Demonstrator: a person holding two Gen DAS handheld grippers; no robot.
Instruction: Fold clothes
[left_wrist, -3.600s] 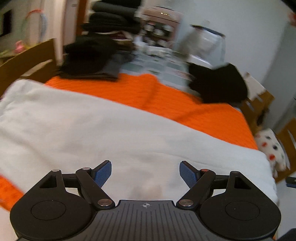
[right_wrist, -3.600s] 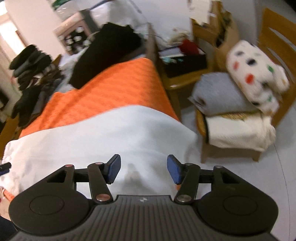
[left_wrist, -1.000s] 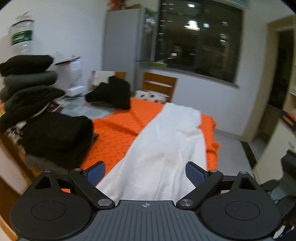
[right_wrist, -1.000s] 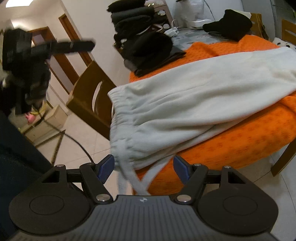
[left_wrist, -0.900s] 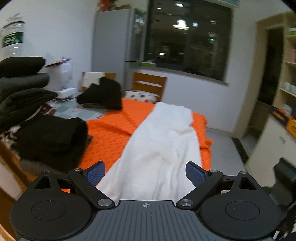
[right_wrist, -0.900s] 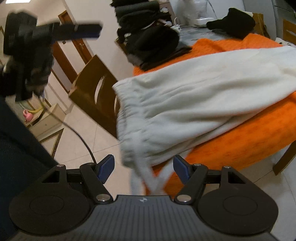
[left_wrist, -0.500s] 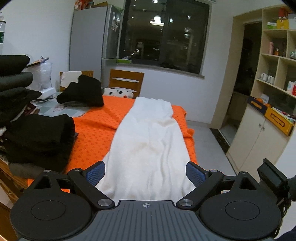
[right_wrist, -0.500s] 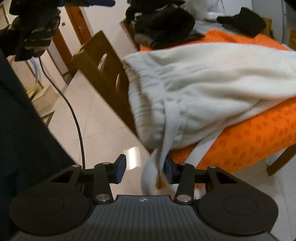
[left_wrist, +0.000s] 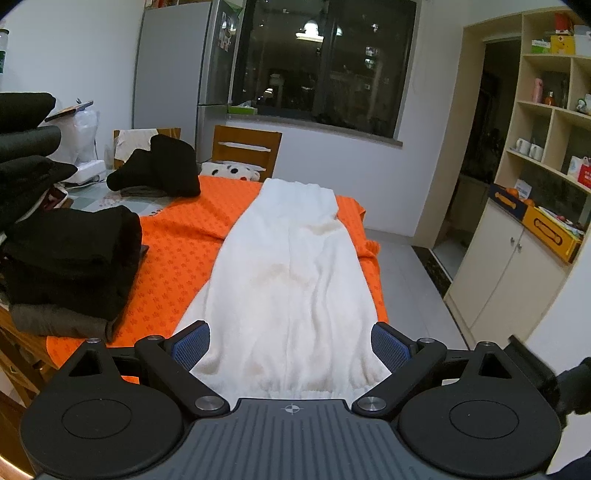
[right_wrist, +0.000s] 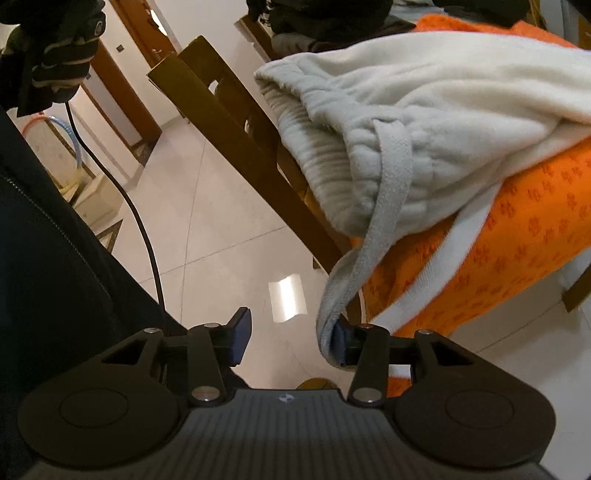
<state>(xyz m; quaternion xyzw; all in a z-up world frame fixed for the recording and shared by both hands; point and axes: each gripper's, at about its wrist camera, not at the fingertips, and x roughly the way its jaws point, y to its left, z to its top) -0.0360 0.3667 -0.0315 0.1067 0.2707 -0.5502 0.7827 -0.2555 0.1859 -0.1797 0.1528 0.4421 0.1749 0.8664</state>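
Left gripper (left_wrist: 291, 345) spread wide over the near waistband end of white sweatpants (left_wrist: 291, 269), gripping nothing. Right gripper (right_wrist: 291, 341) part open, its right pad (right_wrist: 339, 341) touching the dangling drawstring (right_wrist: 384, 218), left pad clear. Sweatpants laid lengthwise on the orange cloth (left_wrist: 177, 254), waistband overhanging the near edge. Folded black clothes (left_wrist: 74, 254) stacked at left; wooden chair (right_wrist: 236, 110) just beside the waistband
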